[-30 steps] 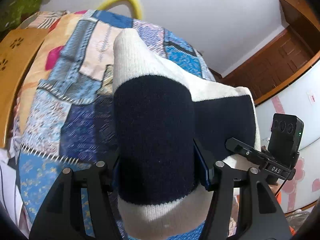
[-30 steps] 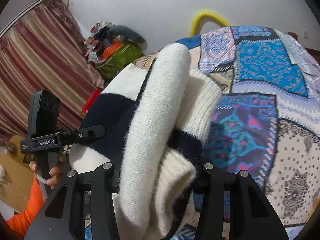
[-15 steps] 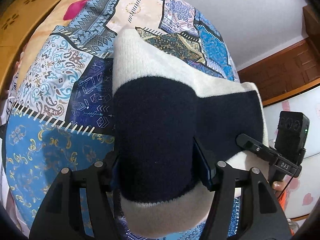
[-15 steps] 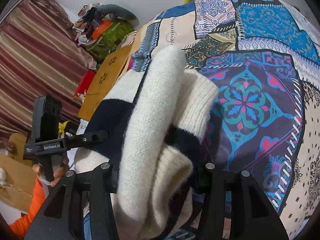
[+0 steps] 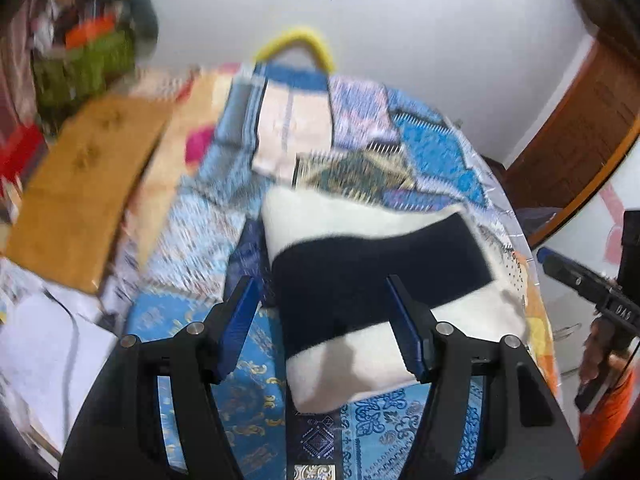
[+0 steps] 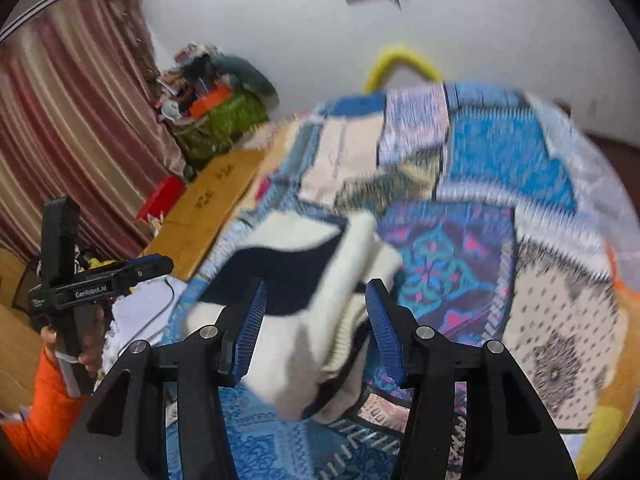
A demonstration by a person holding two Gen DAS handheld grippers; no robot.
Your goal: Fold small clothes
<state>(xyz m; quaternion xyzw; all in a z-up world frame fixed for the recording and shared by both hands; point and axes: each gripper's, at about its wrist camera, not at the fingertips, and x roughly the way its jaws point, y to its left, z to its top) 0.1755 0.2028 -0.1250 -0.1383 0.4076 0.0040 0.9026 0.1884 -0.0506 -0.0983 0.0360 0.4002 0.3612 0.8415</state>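
Patchwork bedspread (image 5: 248,364) carries the folded sweater (image 5: 380,288) near the bed's near edge. Left gripper (image 5: 324,328) stands released; right gripper (image 6: 316,326) is opening, pads clear of the knit. Withdraw both straight back so nothing snags the fold.

Motion blur is smearing the patchwork bedspread (image 5: 248,208) beyond the folded sweater (image 5: 360,280), so its far patterns are running together. The right gripper (image 6: 316,320) is covering the sweater's near end in its own view. Behind the bedspread, the clutter pile (image 5: 84,52) is blurring past recognition, the frame edge cropping it.
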